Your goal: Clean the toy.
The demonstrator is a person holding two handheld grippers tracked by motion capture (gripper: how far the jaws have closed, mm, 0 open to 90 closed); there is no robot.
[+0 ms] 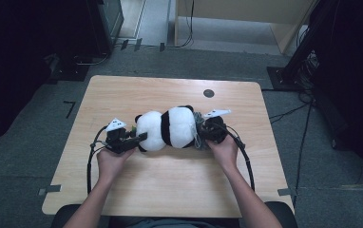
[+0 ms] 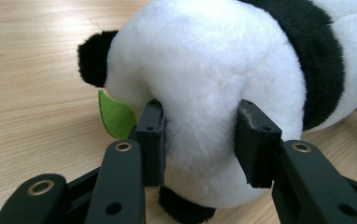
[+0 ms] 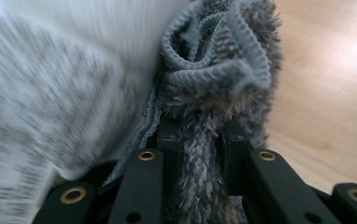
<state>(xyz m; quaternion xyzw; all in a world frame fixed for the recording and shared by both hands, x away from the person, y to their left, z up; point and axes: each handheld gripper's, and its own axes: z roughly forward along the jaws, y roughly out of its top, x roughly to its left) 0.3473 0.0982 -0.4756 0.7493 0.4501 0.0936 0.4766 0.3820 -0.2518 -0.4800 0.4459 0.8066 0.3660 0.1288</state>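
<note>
Left gripper (image 2: 200,144) jaws pinch the head of the toy panda (image 1: 167,128), which lies on its side mid-counter (image 1: 170,190). Right gripper (image 3: 200,140) jaws clamp a grey fuzzy garment (image 3: 218,79) at the panda's rear end. Judged: dressing barely begun; the body remains uncovered.

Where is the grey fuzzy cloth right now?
In the high view the grey cloth lies mid-table at the panda's right end, pinched in the right hand-held gripper.
</note>
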